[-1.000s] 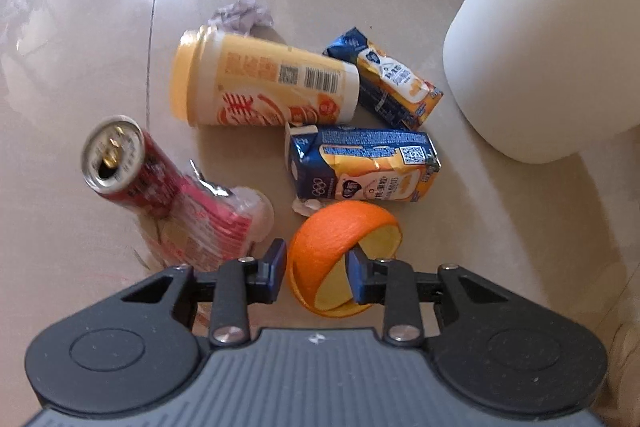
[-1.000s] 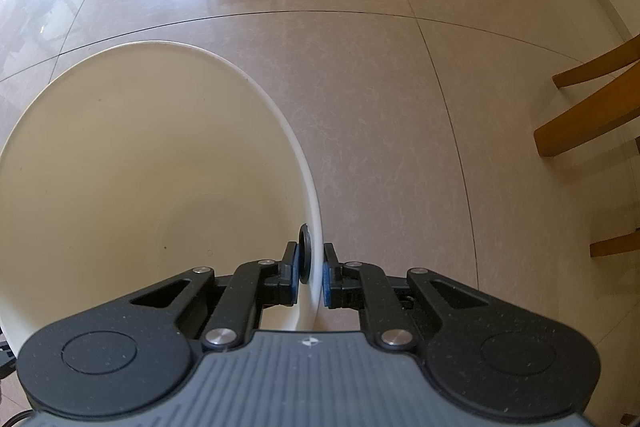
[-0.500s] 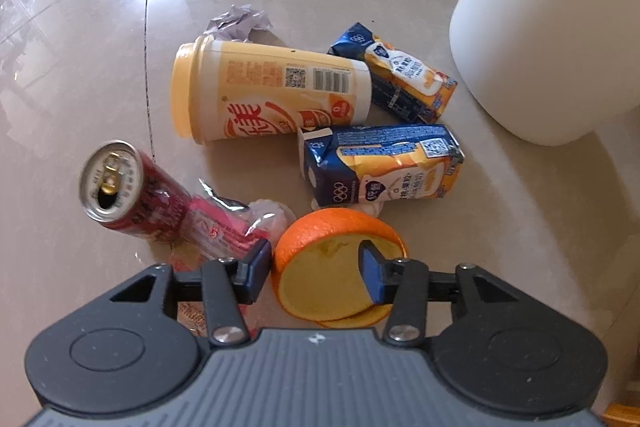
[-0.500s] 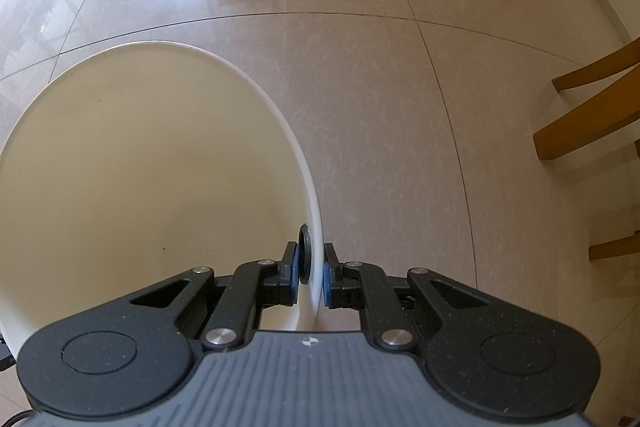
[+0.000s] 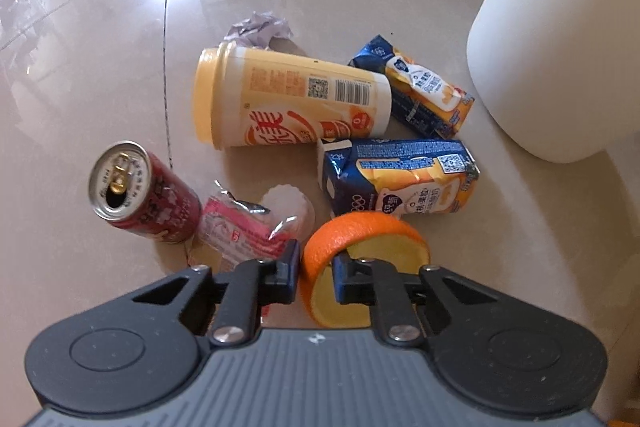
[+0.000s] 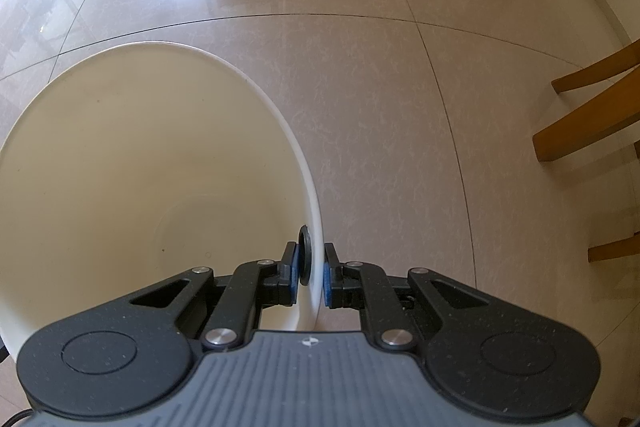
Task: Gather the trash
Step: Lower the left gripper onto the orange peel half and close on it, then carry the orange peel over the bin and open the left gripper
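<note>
Over floor litter, left gripper [image 5: 316, 277] jaws clench orange peel [image 5: 360, 231]; right gripper [image 6: 311, 277] pinches bin rim [image 6: 308, 183]

the left gripper [image 5: 316, 277] points steeply down with its jaws clamped on the orange peel [image 5: 340, 235], while the right gripper [image 6: 311, 281], also pointing steeply down, pinches the white bin [image 6: 304, 163] wall.

On the floor: two blue-and-orange drink cartons [image 5: 400, 179] [image 5: 420, 91], one yellow cup [image 5: 288, 99], one red can [image 5: 140, 191], one orange peel [image 5: 352, 239], one pink wrapper [image 5: 240, 231], one crumpled paper [image 5: 260, 29], one white bin [image 6: 120, 167].
</note>
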{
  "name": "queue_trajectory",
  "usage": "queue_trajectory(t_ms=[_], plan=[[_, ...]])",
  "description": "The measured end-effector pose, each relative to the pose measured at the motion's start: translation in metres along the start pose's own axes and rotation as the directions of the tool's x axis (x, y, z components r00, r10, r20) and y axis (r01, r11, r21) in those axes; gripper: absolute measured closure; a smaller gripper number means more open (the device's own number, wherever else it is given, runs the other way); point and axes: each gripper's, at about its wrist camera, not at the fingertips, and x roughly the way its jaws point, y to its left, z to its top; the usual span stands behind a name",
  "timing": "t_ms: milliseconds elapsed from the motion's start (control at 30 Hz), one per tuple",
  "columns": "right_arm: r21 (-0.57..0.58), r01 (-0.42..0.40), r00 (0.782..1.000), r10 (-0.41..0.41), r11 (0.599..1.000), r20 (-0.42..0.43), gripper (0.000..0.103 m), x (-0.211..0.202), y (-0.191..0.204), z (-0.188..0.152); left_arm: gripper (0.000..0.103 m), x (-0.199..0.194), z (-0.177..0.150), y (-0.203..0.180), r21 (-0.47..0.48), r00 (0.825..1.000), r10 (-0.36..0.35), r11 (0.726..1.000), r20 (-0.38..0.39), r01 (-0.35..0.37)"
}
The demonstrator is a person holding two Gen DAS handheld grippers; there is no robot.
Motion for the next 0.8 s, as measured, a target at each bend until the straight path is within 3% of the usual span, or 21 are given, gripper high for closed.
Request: queue_trajectory(t_ms=[433, 800], plan=[[-0.004, 0.003, 1.000, -0.003, 1.000, 0.001, 0.089, 0.000, 0.000, -0.001, 0.092, -0.058, 0.026, -0.003, 0.034, 1.000, -0.024, 0.999, 0.013, 0.024], [-0.012, -0.006, 1.000, 0.006, 1.000, -0.003, 0.089, -0.001, -0.001, 0.000, 0.092, -0.183, 0.110, -0.056, 0.197, 0.990, -0.096, 0.978, 0.104, 0.074]])
